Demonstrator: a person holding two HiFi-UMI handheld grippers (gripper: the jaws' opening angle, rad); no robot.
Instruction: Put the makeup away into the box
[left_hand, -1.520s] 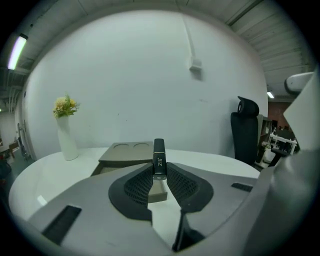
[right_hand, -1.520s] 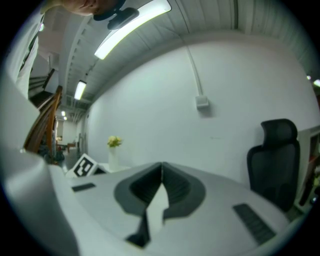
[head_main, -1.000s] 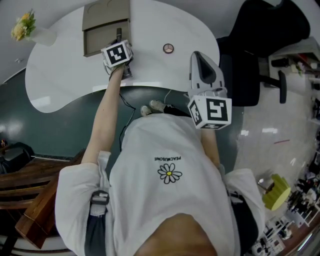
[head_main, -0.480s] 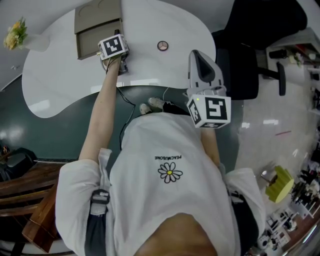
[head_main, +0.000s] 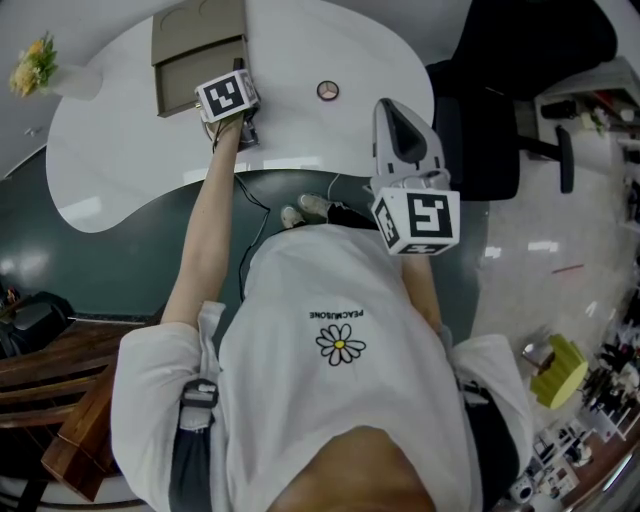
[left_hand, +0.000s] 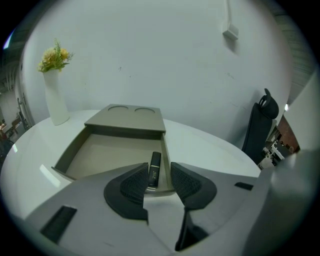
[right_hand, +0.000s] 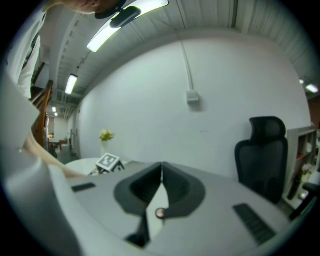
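Note:
A shallow tan box (left_hand: 95, 150) stands open on the white table (head_main: 300, 50), its lid (left_hand: 127, 118) propped at the far side. A black lipstick tube (left_hand: 154, 169) lies inside along the box's right wall. My left gripper (left_hand: 159, 176) hovers over that near right corner with the tube between its jaws. They have just been opening: the tube rests near the left pad, with a gap on the right. In the head view, the left gripper (head_main: 238, 68) reaches the box (head_main: 195, 60). My right gripper (right_hand: 161, 167) is shut and empty, held over the table's near right edge (head_main: 395, 108).
A small round compact (head_main: 327, 90) lies on the table between the grippers. A white vase with yellow flowers (left_hand: 54, 95) stands at the far left. A black office chair (head_main: 520, 80) is beyond the table's right end. A cable hangs over the near edge.
The left gripper has edged slightly further toward the box's near right corner. The right gripper has stayed where it was.

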